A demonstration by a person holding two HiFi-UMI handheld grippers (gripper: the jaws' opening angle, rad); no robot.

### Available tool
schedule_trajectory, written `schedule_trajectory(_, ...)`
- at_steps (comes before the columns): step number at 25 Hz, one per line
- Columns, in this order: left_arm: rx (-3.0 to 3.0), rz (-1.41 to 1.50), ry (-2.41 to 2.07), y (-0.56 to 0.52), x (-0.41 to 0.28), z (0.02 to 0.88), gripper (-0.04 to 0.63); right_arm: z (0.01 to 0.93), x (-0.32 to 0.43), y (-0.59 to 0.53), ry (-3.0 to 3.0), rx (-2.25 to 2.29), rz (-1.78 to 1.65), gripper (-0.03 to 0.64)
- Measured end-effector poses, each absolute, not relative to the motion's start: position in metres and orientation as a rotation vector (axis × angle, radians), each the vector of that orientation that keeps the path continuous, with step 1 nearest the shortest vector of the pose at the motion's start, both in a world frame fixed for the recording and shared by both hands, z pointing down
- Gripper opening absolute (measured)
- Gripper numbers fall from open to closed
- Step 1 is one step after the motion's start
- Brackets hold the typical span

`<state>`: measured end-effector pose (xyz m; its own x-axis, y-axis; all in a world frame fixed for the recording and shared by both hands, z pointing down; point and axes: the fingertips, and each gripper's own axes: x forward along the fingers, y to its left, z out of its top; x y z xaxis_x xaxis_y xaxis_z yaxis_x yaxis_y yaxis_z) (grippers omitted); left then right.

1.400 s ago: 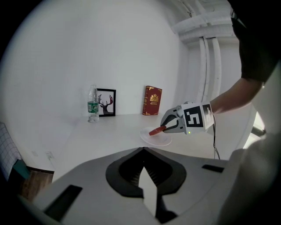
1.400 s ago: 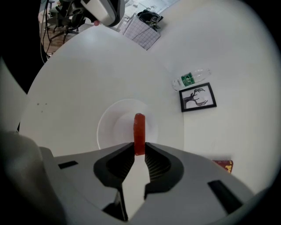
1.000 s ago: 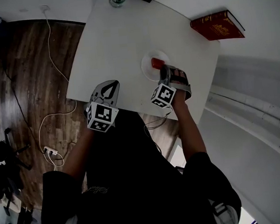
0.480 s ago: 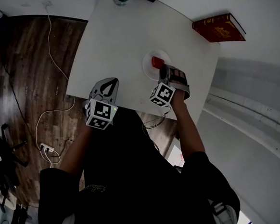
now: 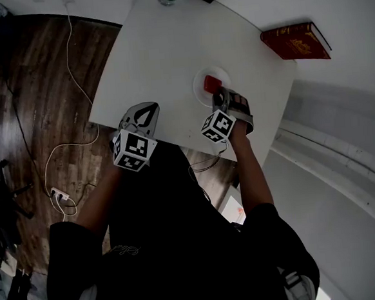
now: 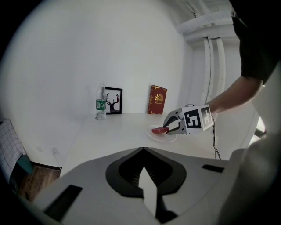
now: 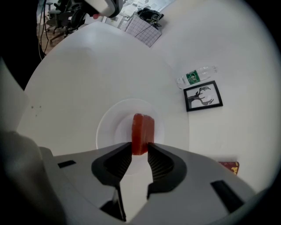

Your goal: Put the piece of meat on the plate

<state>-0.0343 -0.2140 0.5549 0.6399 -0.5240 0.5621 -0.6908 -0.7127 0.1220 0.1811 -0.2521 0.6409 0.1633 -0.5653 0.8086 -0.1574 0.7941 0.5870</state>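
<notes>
One step appears to be left: full release and withdrawal. Transport counts as done, judged from position. On the white desk (image 5: 154,58) the round white plate (image 7: 105,129) sits near the edge closest to the person. The red piece of meat (image 7: 142,132) stands on its narrow edge over the middle of that plate. The right tongs (image 7: 139,151) are opening, with the near end of the meat between their tips. The pads appear to flank the meat loosely rather than pinch it, though light contact on either side cannot be excluded. No view shows whether the meat already bears on the plate or hangs just above it. The left tongs (image 6: 143,149) are pressed together, hold nothing, and hover at the near desk edge, well apart from the plate. Remaining work, as a judgement: spread the right tongs completely, confirm that the meat settles inside the rim, then draw back without dragging it along. Surroundings: a dark wooden floor (image 5: 34,93) lies to the left of the desk in the head view, and a plain white wall (image 6: 88,52) backs the desk. Along the far desk edge, against that wall, stand a red book (image 5: 295,40), a black picture frame (image 6: 113,101) showing a deer, and a clear bottle (image 6: 101,103) with a green label, just beside the frame.
</notes>
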Motion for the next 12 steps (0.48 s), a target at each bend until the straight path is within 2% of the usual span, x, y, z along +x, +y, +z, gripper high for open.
schedule_trajectory(12,2.527,0.725,-0.976,-0.2102,-0.0390,0.5573,0.002,0.6468,0.1780,-0.2461,-1.447,0.632,-0.257,0.133)
